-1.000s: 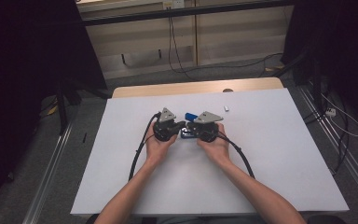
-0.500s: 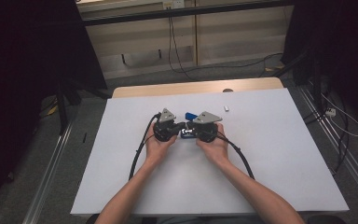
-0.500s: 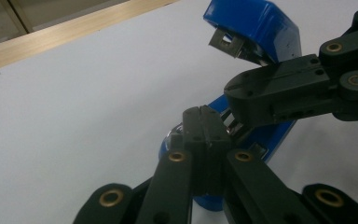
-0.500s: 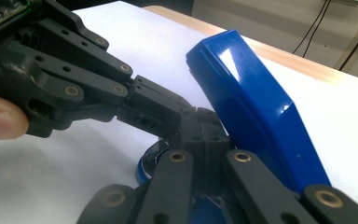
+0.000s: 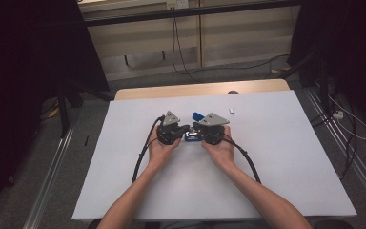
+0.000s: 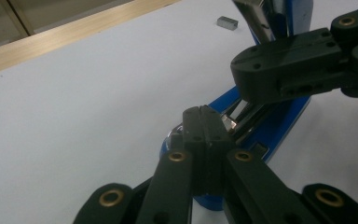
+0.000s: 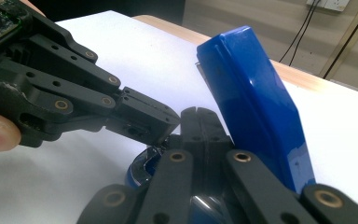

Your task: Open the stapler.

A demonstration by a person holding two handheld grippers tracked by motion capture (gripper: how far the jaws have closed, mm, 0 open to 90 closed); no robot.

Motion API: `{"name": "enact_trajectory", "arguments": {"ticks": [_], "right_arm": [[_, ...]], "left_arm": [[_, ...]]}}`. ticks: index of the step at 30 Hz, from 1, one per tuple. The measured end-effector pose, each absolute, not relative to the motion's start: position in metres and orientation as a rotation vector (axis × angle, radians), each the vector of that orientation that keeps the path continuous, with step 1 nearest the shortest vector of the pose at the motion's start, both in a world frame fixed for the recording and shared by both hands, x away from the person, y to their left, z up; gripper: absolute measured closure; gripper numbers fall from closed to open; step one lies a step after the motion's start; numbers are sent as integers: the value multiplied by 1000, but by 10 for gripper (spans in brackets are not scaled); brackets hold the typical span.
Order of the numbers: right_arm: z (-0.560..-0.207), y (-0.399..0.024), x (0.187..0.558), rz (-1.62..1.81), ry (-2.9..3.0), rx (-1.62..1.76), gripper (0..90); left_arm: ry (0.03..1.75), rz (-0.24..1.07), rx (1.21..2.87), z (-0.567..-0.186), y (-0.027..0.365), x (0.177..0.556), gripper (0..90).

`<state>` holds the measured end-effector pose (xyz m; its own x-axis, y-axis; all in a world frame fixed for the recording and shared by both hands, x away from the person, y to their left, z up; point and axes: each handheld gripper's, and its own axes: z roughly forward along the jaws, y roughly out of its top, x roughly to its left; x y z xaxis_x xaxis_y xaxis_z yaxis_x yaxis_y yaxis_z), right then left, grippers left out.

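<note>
Because the blue stapler (image 5: 194, 135) stands open, with its lid (image 7: 254, 100) swung up off the base (image 6: 279, 119), it must be treated as a hinged assembly and not as one rigid block. It lies near the middle of the white table (image 5: 276, 157), directly between the two grippers. A small grey block (image 5: 231, 110) lies well apart, toward the far right.

The left gripper (image 6: 204, 122) has its jaws pressed together, nothing between them, with the tips at the shiny metal front of the base. The right gripper (image 7: 199, 122) is likewise pressed together and empty, its tips at the base just beside the raised lid. Whether either tip actually bears on the metal cannot be told.

Handling, as a judgement:
- Weight: light to moderate; metal core in a plastic shell.
- Stiffness: each half is stiff, but the lid pivots freely and will probably swing if pushed.
- Surface: the glossy blue plastic and bright metal look slippery, so closed tips may skate off.
- Fragility: sturdy; the spring track inside is the part to keep clear of.

Take hold across the flat sides of the base for steadying, and across the lid's narrow edges near its free end for swinging it.
</note>
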<state>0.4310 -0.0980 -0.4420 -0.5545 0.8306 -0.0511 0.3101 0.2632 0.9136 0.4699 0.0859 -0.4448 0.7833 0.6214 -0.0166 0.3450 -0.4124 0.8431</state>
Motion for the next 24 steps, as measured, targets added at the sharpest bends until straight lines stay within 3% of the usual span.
{"name": "enact_trajectory", "arguments": {"ticks": [24], "right_arm": [[-432,-111,430,1274,1977,1061,900]], "left_arm": [[713,387,2040,-445,86,470,900]]}}
